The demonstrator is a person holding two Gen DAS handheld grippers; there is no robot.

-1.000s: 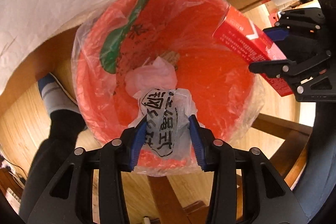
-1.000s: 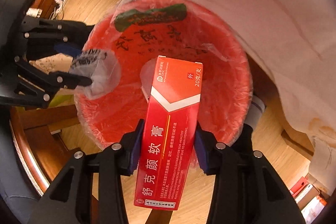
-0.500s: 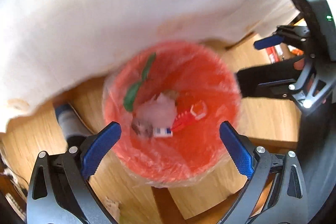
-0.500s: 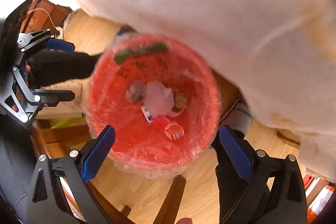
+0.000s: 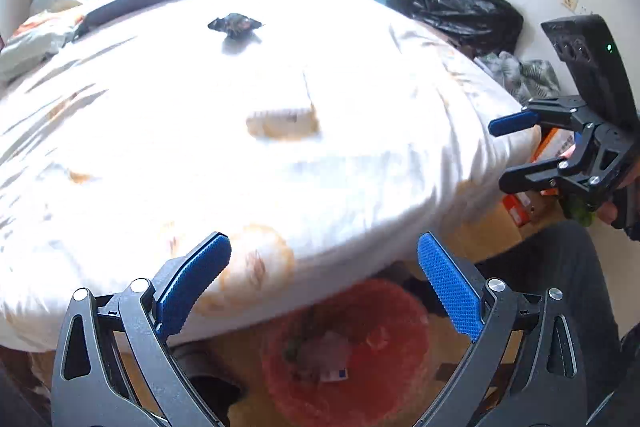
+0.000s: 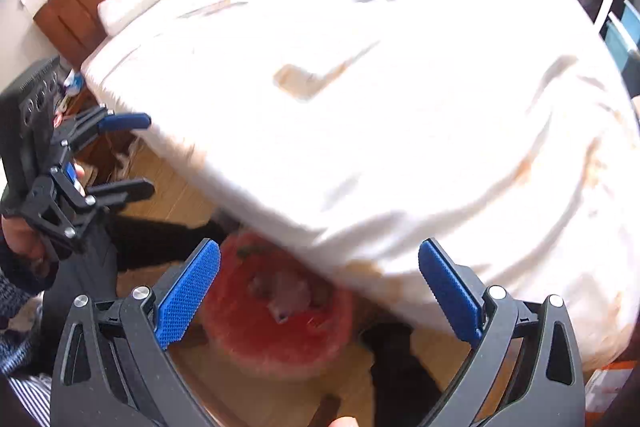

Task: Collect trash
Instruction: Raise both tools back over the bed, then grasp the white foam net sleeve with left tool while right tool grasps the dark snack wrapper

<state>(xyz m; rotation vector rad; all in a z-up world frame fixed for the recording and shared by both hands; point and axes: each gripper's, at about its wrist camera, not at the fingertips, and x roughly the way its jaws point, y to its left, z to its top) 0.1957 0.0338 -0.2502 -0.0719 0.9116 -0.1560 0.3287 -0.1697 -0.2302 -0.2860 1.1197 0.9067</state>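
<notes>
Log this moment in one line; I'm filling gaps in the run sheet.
left claw: open, empty | right claw: open, empty | red bin: trash inside | dark wrapper: on bed

A wide bed point(image 5: 360, 155) fills the room, spread with a white sheet point(image 6: 420, 131) marked with orange-brown prints. Far across it lies a small dark crumpled wrapper point(image 5: 235, 23); bedding is heaped along the far edge. On the wooden floor point(image 6: 168, 187) near its edge stands a red bin point(image 5: 392, 339).
</notes>
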